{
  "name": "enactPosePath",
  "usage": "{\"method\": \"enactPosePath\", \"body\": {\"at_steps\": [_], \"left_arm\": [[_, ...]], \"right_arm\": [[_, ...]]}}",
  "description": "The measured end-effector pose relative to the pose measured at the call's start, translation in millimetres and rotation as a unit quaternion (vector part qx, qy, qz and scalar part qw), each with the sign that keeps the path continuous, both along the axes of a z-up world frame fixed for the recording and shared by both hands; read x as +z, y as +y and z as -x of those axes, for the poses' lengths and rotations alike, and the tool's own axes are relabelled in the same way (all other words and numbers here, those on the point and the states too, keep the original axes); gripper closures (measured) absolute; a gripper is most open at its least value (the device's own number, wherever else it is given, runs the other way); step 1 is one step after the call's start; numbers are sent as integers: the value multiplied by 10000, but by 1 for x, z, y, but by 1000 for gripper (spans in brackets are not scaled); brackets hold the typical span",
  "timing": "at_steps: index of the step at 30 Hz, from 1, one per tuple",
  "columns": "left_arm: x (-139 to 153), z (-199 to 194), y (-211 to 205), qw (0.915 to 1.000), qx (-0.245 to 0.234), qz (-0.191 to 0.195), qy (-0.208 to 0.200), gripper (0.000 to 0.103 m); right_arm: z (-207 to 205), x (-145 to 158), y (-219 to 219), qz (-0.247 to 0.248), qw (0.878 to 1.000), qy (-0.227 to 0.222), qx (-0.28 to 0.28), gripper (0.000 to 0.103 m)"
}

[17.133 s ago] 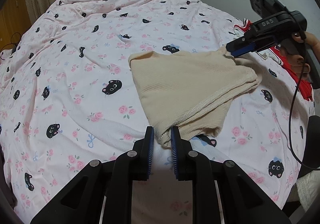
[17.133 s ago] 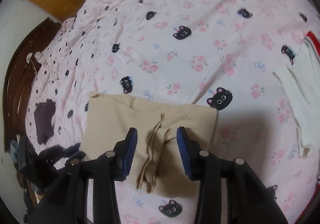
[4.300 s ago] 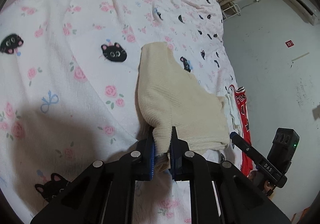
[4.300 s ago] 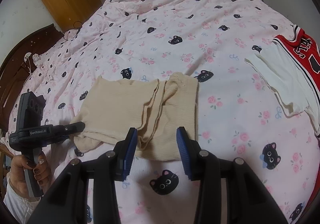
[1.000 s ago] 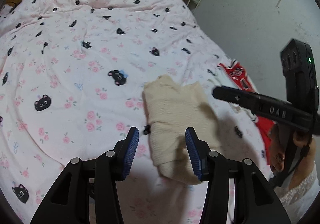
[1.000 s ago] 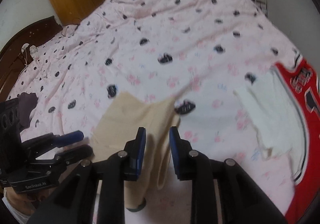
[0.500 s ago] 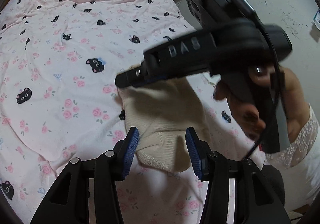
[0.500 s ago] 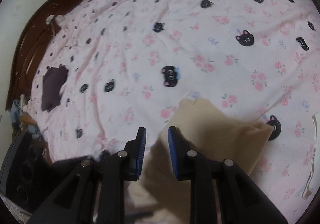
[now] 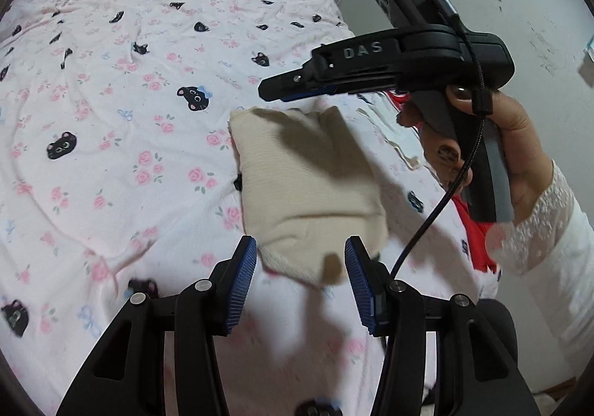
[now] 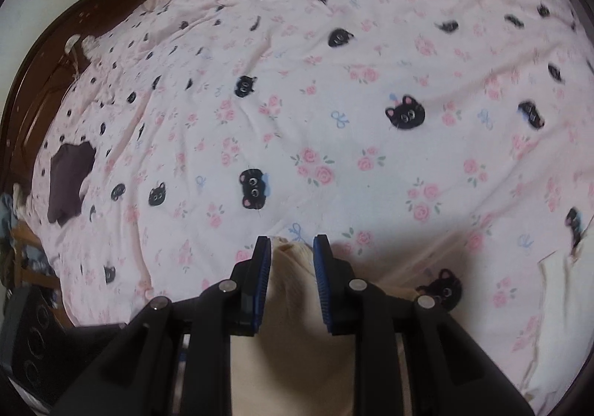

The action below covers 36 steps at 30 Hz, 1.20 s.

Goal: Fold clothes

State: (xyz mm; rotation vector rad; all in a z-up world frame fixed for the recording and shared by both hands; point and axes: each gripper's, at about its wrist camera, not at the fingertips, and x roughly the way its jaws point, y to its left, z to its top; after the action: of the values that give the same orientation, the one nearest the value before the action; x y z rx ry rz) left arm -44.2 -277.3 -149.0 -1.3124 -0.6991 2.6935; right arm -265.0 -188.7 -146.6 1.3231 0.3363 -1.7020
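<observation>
A: Where is the folded cream knit top (image 9: 308,174)?
B: Centre of the left wrist frame, lying on the pink cat-print bedspread (image 9: 111,89). Its near edge sits between the left gripper (image 9: 300,282) fingers, which are spread wide and released.

A: And the right gripper (image 10: 291,284)?
B: At the bottom centre of its own view, fingers narrowly parted over the top's corner (image 10: 293,260); I cannot tell whether they pinch it. From the left wrist it hovers above the top's far edge, upper right.

A: Anything else?
B: A red jersey (image 9: 479,226) at right, a dark garment (image 10: 70,174) at far left.
</observation>
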Motion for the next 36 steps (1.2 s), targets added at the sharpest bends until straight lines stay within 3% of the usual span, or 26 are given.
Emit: {"method": "enactPosePath", "body": {"at_steps": [5, 10, 14, 17, 19, 25, 32, 33, 34, 36], "left_arm": [[8, -18, 11, 9995, -152, 92, 270, 59], [0, -12, 15, 9976, -249, 524, 375, 59], [-11, -6, 9, 9977, -394, 454, 320, 60], [-14, -6, 3, 9980, -421, 195, 419, 74], [-15, -5, -3, 9984, -338, 15, 444, 77], [-22, -1, -14, 9996, -101, -90, 257, 77], [-28, 4, -11, 9995, -191, -120, 201, 78], [-30, 5, -10, 9996, -190, -124, 194, 80], [-31, 6, -10, 9996, -186, -129, 175, 90], [-32, 7, -11, 9995, -172, -193, 154, 94]], "right_arm": [[-28, 23, 12, 109, 9982, 288, 509, 78], [-43, 20, 14, -154, 9967, 431, 668, 78], [-48, 16, 16, -259, 9963, 436, 693, 78], [-47, 13, 18, -339, 9963, 456, 649, 78], [-43, 11, 17, -359, 9967, 406, 610, 78], [-36, 11, 15, -369, 9972, 366, 543, 78], [-40, 10, 11, -409, 9961, 407, 660, 78], [-40, 10, 11, -414, 9961, 411, 668, 78], [-40, 10, 10, -416, 9960, 419, 671, 78], [-39, 10, 9, -428, 9959, 433, 669, 78]]}}
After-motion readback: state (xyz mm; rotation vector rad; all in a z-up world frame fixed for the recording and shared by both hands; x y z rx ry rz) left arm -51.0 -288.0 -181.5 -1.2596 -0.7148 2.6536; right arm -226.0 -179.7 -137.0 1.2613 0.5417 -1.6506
